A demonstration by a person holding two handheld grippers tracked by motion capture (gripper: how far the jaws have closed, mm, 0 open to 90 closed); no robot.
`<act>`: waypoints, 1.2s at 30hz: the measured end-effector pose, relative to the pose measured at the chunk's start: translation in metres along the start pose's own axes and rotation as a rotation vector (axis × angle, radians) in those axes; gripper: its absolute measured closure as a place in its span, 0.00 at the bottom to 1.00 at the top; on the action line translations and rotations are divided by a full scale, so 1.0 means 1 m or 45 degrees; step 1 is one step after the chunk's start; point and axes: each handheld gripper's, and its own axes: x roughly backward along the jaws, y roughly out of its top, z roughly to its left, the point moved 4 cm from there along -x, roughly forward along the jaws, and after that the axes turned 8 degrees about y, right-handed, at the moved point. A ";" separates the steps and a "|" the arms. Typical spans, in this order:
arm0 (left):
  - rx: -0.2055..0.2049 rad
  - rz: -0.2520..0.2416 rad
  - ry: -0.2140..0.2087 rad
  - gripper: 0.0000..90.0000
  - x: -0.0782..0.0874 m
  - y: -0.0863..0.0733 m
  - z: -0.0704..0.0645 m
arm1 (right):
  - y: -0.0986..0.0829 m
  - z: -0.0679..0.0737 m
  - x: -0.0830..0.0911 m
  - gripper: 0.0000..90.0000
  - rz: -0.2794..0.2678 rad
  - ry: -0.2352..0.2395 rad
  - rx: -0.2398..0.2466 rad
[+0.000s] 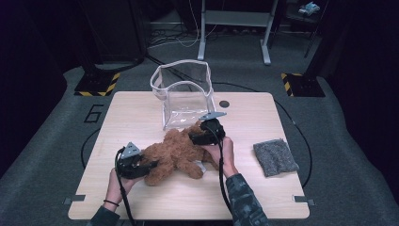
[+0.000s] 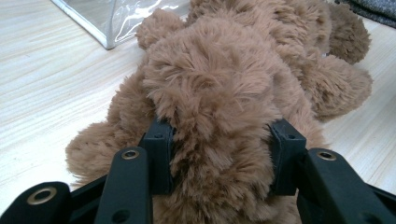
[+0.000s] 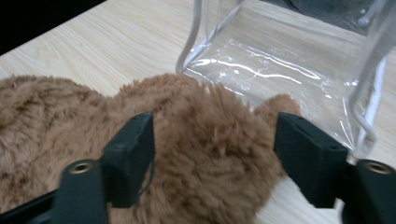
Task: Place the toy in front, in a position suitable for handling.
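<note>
1. We see the brown teddy bear (image 1: 176,155) lying on the wooden table (image 1: 141,108) near its middle, just on the near side of the clear plastic bag (image 1: 183,94).
2. Our left gripper (image 1: 149,165) sits at the bear's near-left end; in the left gripper view its jaws press into the fur on both sides of a plush limb (image 2: 219,140), so it is clamped on the teddy bear.
3. Our right gripper (image 1: 195,137) is at the bear's far-right end, beside the bag's base. In the right gripper view its jaws stand fairly wide around a rounded furry part (image 3: 210,154); the left jaw touches fur, the right one looks just clear, so we cannot tell whether it grips.
4. The bear is fluffy, long-piled and uniformly tan-brown, sprawled low on the table.
5. A grey cloth (image 1: 275,157) lies well apart to the right.
</note>
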 end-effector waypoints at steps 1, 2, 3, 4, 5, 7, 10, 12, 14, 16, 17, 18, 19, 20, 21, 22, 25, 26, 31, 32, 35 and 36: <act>-0.004 0.000 0.000 0.60 0.000 0.000 0.000 | 0.001 -0.001 -0.002 0.41 0.007 -0.002 0.001; -0.004 0.000 0.000 0.60 0.000 0.000 0.000 | 0.001 -0.001 -0.002 0.41 0.007 -0.002 0.001; -0.004 -0.001 0.000 0.60 0.000 0.000 0.000 | 0.002 0.000 -0.004 0.43 0.008 0.005 -0.010; -0.002 -0.002 -0.002 0.61 0.000 -0.001 0.000 | 0.003 0.000 -0.007 0.55 0.013 0.009 -0.012; -0.002 -0.002 -0.002 0.61 0.000 -0.001 0.000 | 0.003 0.000 -0.007 0.55 0.013 0.009 -0.012; -0.004 -0.004 -0.005 0.61 0.000 -0.002 0.000 | 0.002 0.000 -0.010 0.66 0.026 0.014 0.002; -0.008 -0.020 -0.005 0.63 0.001 -0.003 0.000 | -0.001 -0.003 -0.010 0.88 0.016 0.000 -0.016; -0.013 -0.033 -0.002 0.65 0.002 -0.004 -0.001 | -0.003 -0.003 -0.010 0.90 0.009 -0.005 -0.021; -0.015 -0.060 0.012 0.67 0.002 -0.004 -0.002 | -0.006 -0.003 -0.009 0.93 -0.004 -0.012 -0.019; -0.015 -0.080 0.010 0.68 0.004 -0.004 -0.003 | -0.007 -0.001 -0.007 0.94 -0.036 -0.032 -0.015; -0.007 -0.087 0.003 0.69 0.005 -0.004 -0.003 | -0.007 0.000 -0.006 0.95 -0.045 -0.036 -0.023; -0.004 -0.095 -0.005 0.69 0.007 -0.003 -0.003 | -0.007 0.001 -0.004 0.95 -0.056 -0.040 -0.023; -0.004 -0.095 -0.005 0.70 0.007 -0.003 -0.003 | -0.007 0.001 -0.004 0.95 -0.056 -0.040 -0.023; 0.001 -0.114 -0.004 0.70 0.007 -0.003 -0.003 | -0.006 0.002 -0.001 0.95 -0.073 -0.043 -0.022; 0.009 -0.123 -0.015 0.71 0.009 -0.003 -0.003 | -0.005 0.004 0.004 0.95 -0.091 -0.050 -0.008; 0.009 -0.122 -0.022 0.71 0.010 -0.003 -0.003 | -0.005 0.006 0.006 0.95 -0.107 -0.051 -0.008; 0.016 -0.137 -0.035 0.72 0.011 -0.002 -0.004 | -0.004 0.009 0.016 0.95 -0.162 -0.053 -0.005; 0.012 -0.140 -0.034 0.72 0.011 -0.001 -0.004 | -0.004 0.009 0.019 0.95 -0.176 -0.059 0.001; 0.004 -0.165 -0.072 0.72 0.012 0.008 -0.009 | -0.003 0.014 0.040 0.95 -0.224 -0.083 0.017; 0.004 -0.165 -0.072 0.72 0.012 0.008 -0.009 | -0.003 0.014 0.040 0.95 -0.224 -0.083 0.017; -0.019 -0.170 -0.090 0.72 0.012 0.015 -0.013 | -0.005 0.015 0.058 0.95 -0.239 -0.108 0.017; -0.022 -0.171 -0.096 0.72 0.011 0.017 -0.014 | -0.005 0.015 0.058 0.95 -0.239 -0.108 0.017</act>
